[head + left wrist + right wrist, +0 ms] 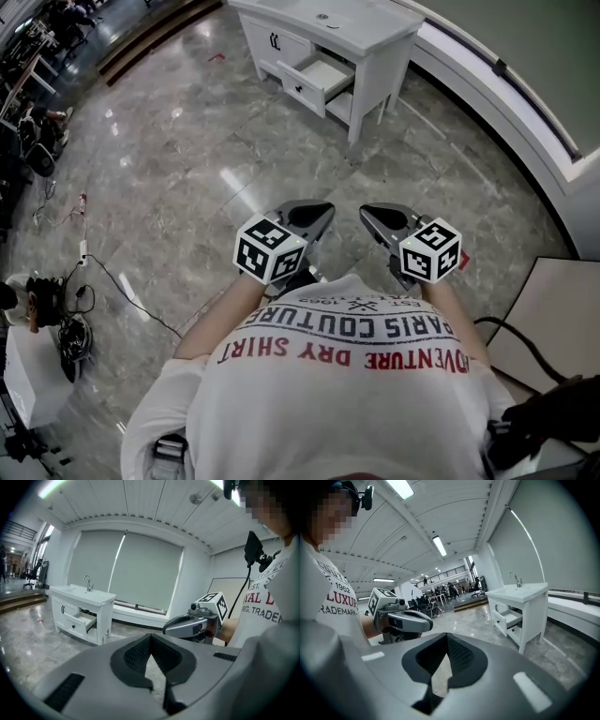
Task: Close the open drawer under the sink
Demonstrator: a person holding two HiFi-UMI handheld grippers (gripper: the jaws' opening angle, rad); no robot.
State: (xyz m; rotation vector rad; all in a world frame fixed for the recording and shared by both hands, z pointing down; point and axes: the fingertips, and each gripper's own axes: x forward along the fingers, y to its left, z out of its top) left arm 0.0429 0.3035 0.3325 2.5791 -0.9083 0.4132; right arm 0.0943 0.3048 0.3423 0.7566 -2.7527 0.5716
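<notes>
A white sink cabinet stands a few steps ahead on the marble floor. Its upper drawer is pulled out and a lower drawer beneath it sits in. The open drawer also shows in the left gripper view and the right gripper view. Both grippers are held at waist height, far short of the cabinet. My left gripper is shut with nothing in it. My right gripper is shut and holds nothing either. They hang side by side, a hand's width apart.
A raised white ledge curves along the window wall to the right of the cabinet. Cables and gear lie on the floor at left. A beige panel leans at right. Desks and chairs stand far off.
</notes>
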